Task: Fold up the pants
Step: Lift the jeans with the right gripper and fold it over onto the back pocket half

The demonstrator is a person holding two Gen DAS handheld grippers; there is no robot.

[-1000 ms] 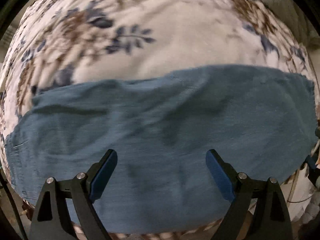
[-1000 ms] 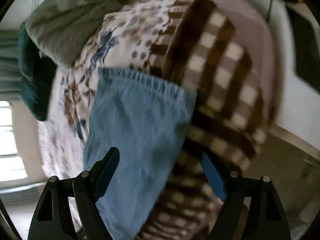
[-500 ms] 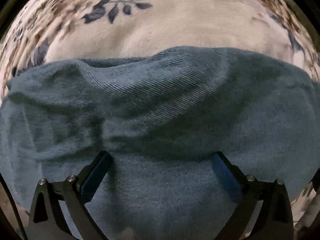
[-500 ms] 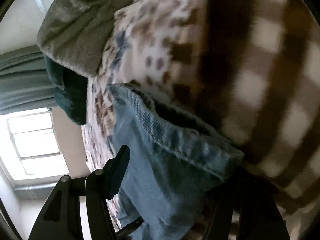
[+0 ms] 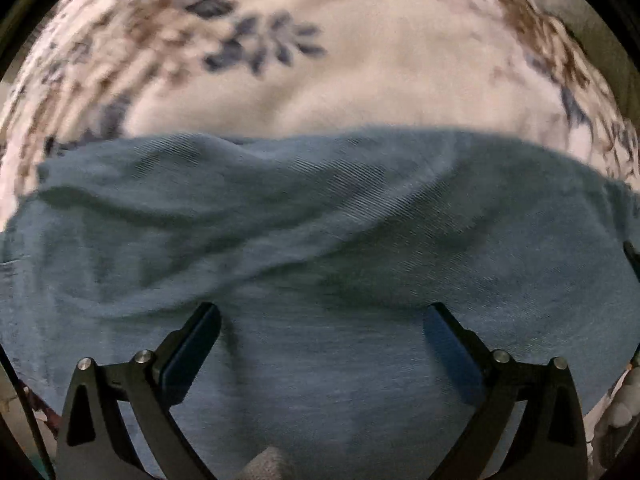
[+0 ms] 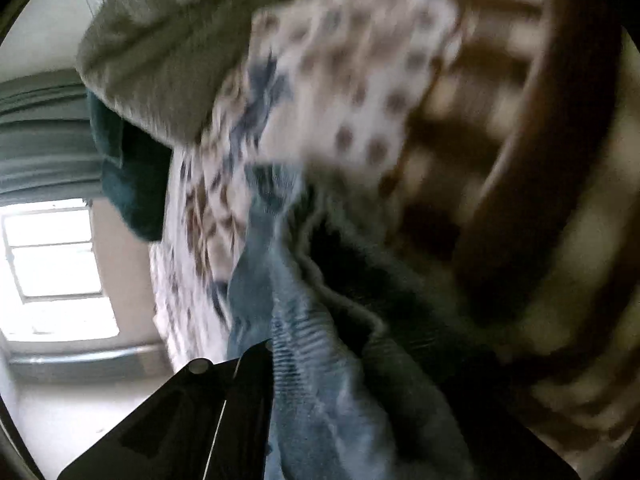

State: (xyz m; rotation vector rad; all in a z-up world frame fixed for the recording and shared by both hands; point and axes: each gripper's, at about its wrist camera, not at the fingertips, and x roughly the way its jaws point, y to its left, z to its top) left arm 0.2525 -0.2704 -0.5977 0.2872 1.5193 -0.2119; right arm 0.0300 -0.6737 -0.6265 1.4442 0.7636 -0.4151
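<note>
Hovering low over the blue denim pants [image 5: 320, 240], the left gripper [image 5: 322, 320] is pointing forward with its jaws spread wide, gripping nothing, the cloth lying rumpled beneath and ahead of both fingers on a floral bedspread [image 5: 360, 64]. Tilting steeply sideways, the right gripper [image 6: 320, 380] is pinching a bunched fold of the pants [image 6: 304, 360], jaws nearly together around the denim, though only one finger [image 6: 248, 392] is showing. A brown checked blanket [image 6: 520, 160] is lying blurred just beyond it.
</note>
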